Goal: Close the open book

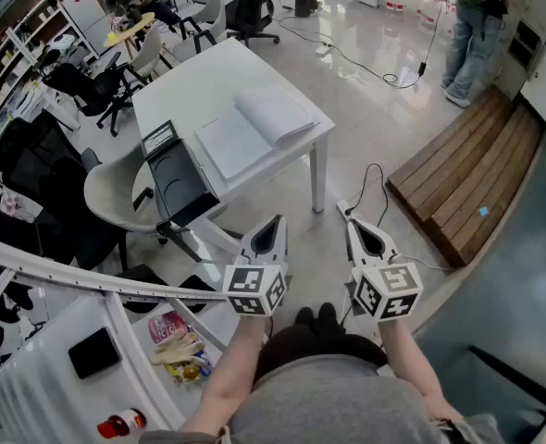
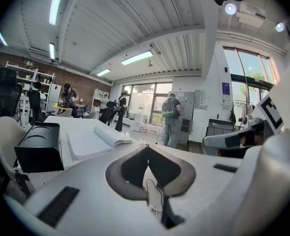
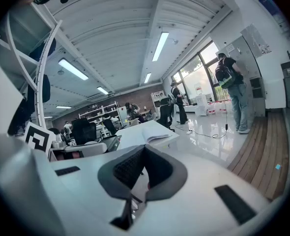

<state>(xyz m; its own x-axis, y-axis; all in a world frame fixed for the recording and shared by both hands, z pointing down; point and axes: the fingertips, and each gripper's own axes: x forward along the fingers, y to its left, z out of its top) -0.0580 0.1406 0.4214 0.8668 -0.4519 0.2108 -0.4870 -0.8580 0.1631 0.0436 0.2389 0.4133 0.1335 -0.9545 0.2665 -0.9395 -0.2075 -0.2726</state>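
A bright open office with a glossy pale floor [image 1: 366, 91], and in the middle stands a white bench [image 1: 185, 86]. On it lies the book [image 1: 254, 128], wide open, pages up. The left-hand page lies flat and the right-hand pages rise in a thick curve. It sits on the half of the bench nearer the person, close to the edge. Just beside it on the left sits a black box [image 1: 176, 181], right at the bench's near edge. A pale chair [image 1: 111, 192] is tucked in next to that box.

Down at the bottom of the head view, both tools are held out over the floor, side by side. They are well apart from the book, with bare floor between them and the bench. The left claw [image 2: 148, 149] is pressed together, tips meeting, nothing between them. The right claw [image 3: 144, 147] is pressed together too, and empty as well. Both gripper views look across at the bench, with the open book showing beyond the tips.

Off to the right runs a wooden platform [image 1: 467, 174], and a cable [image 1: 370, 183] trails across the floor beside it. Farther back, someone in jeans [image 1: 472, 26] stands facing away.
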